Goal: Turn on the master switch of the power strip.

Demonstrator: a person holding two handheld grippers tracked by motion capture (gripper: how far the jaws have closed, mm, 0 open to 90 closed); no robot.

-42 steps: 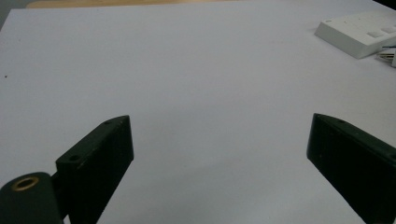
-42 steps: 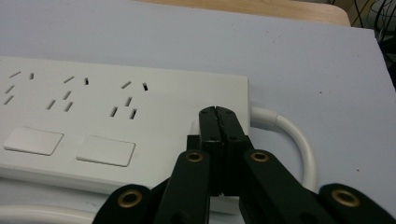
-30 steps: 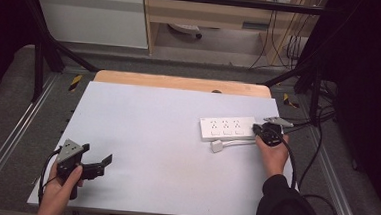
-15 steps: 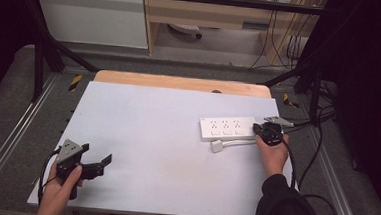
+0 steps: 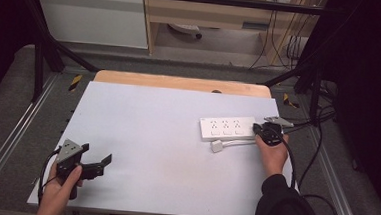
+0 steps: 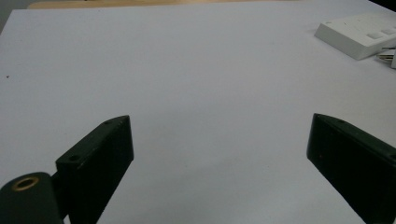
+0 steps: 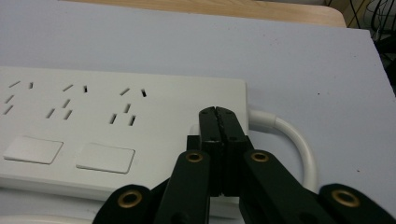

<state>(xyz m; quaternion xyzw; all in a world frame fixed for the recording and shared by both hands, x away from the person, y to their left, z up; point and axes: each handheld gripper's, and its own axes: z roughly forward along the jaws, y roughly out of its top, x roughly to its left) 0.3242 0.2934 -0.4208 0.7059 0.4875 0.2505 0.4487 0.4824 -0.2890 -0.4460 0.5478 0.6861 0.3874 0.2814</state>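
resting at the near left corner of the white table (image 5: 141, 134), the left gripper (image 5: 97, 166) had its jaws spread wide over bare surface, holding nothing. farther off on the right, the right gripper (image 7: 219, 116) had its jaws pressed fully together, tips down on the near right end of the white power strip (image 5: 226, 128), beside two flat switches. beyond the tips, the strip's white cable (image 7: 299, 140) curved away from that end.

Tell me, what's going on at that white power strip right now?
Right hand-held gripper shut, tips over power strip switch end. Left hand-held gripper open, idle over table. Plug beside strip.
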